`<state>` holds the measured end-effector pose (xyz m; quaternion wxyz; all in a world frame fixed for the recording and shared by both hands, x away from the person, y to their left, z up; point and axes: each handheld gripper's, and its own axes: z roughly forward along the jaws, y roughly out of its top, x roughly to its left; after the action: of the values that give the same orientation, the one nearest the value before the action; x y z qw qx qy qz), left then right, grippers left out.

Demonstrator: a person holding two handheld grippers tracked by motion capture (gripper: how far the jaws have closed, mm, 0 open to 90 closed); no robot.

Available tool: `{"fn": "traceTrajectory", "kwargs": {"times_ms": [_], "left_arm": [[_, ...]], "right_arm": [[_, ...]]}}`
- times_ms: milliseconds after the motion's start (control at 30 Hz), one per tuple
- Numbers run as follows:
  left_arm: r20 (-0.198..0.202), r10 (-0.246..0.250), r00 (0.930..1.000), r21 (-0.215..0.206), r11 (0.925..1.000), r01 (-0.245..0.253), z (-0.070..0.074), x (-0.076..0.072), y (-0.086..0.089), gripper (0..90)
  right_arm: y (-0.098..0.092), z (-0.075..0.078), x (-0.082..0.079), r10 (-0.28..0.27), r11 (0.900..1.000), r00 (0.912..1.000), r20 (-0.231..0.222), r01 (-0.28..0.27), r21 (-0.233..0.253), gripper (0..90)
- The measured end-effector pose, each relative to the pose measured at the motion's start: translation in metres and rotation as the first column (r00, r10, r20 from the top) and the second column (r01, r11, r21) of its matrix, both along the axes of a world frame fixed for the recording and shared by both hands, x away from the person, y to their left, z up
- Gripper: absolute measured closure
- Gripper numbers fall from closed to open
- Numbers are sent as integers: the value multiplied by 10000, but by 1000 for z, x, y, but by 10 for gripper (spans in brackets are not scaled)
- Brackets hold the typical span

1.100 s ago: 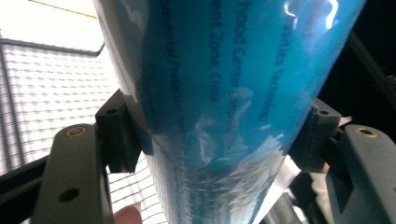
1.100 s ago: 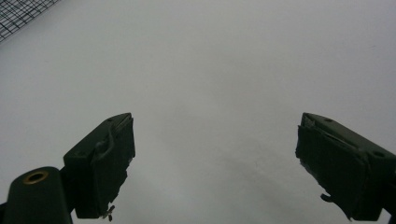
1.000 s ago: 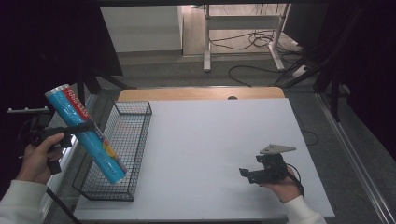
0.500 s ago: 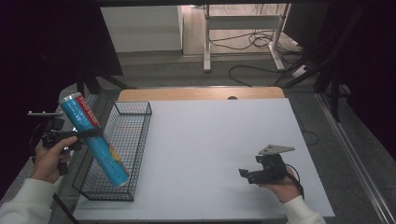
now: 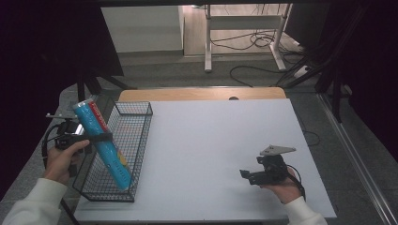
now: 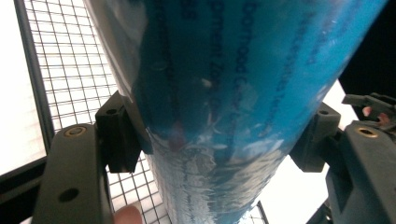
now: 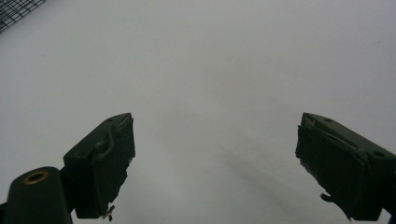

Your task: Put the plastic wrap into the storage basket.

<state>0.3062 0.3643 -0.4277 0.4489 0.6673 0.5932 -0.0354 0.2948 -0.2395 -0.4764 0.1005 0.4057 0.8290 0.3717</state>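
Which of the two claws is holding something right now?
The left claw: it is clamped on the tall blue cylindrical can that leans in the black wire basket. The right claw sits open over the white table.

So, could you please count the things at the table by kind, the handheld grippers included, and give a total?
Wire basket: 1
Blue tube: 1
Grippers: 2, the left gripper and the right gripper
Total: 4
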Motion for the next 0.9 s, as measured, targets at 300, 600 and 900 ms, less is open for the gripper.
{"fn": "traceTrajectory", "kwargs": {"times_ms": [300,600,900], "left_arm": [[-305,588,9978,42,9983,-587,-10,21,-13,318],[-794,1235,9892,601,9911,-1189,-22,48,-35,318],[-1229,1509,9809,1525,9795,-1315,-30,68,-56,317]], "right_arm": [[1,-1,1,-40,10000,10000,20,40,-54,122],[0,-2,2,-74,9999,10000,-36,74,-81,122],[1,-4,3,-82,9999,9999,-62,81,-117,122]]}}
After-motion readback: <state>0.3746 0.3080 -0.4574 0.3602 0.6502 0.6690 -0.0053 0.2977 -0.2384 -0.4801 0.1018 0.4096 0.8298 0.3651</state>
